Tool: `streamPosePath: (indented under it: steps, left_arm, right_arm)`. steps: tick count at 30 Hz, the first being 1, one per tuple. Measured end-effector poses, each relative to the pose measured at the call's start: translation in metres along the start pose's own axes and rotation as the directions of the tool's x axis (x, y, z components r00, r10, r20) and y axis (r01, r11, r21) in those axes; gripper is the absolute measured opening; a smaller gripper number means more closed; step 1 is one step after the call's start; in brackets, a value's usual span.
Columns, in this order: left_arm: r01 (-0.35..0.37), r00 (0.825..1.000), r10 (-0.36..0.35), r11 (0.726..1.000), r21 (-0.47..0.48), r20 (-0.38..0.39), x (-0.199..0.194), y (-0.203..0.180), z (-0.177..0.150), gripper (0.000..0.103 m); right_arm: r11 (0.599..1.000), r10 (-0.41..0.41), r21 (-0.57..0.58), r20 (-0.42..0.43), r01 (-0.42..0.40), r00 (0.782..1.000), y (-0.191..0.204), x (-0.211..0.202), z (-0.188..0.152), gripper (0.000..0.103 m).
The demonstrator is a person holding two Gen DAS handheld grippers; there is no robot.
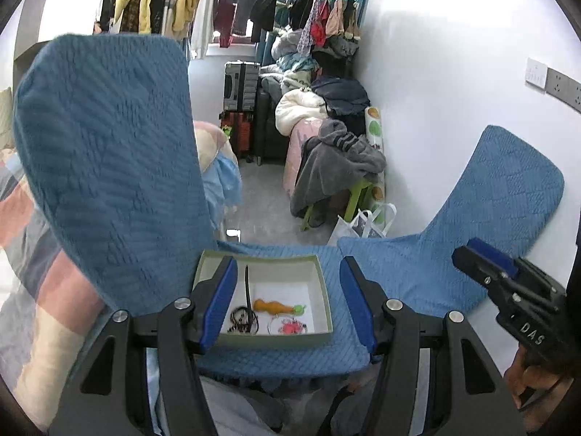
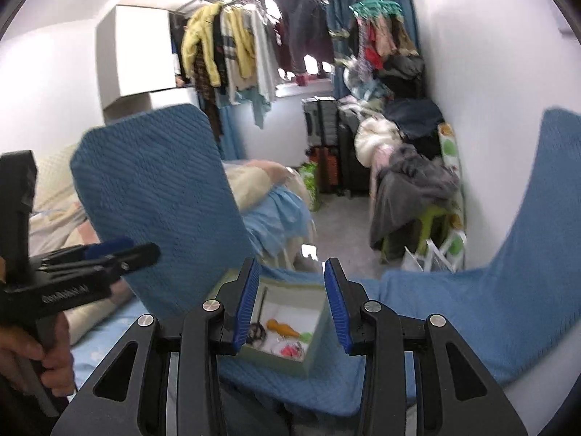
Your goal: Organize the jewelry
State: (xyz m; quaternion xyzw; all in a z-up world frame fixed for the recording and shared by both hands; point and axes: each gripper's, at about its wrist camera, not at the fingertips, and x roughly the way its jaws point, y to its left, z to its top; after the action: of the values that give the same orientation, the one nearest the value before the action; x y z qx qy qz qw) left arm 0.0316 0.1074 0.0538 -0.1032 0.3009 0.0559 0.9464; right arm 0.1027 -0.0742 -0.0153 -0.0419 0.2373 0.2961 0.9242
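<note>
The jewelry (image 1: pixel 270 314) seems gathered in the box (image 1: pixel 323 287), and each hand-held gripper, left (image 1: pixel 287 303) and right (image 2: pixel 292 307), hovers parted and empty.

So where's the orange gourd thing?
The orange gourd-shaped charm lies inside the open shallow white cardboard box on the blue quilted cover, in both wrist views. It sits near the middle, between the dark tangled cords and a pink trinket.
</note>
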Motion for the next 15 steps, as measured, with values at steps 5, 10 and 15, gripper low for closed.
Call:
streamPosePath:
  steps: [5,10,15]
  left_arm:
    - [-0.013,0.999,0.012,1.000,-0.015,-0.052,0.012,0.002,-0.021,0.059]
    - [-0.031,0.996,0.029,0.999,-0.017,-0.084,0.019,0.004,-0.037,0.059]
    - [-0.043,0.992,0.041,0.999,-0.021,-0.121,0.028,0.007,-0.050,0.059]
  right_arm:
    - [0.999,-0.028,0.024,-0.074,0.030,0.997,-0.008,0.007,-0.031,0.035]
    - [0.998,-0.041,0.040,-0.124,0.047,0.991,-0.014,0.011,-0.052,0.035]
    - [0.996,-0.057,0.055,-0.149,0.066,0.987,-0.019,0.014,-0.066,0.035]
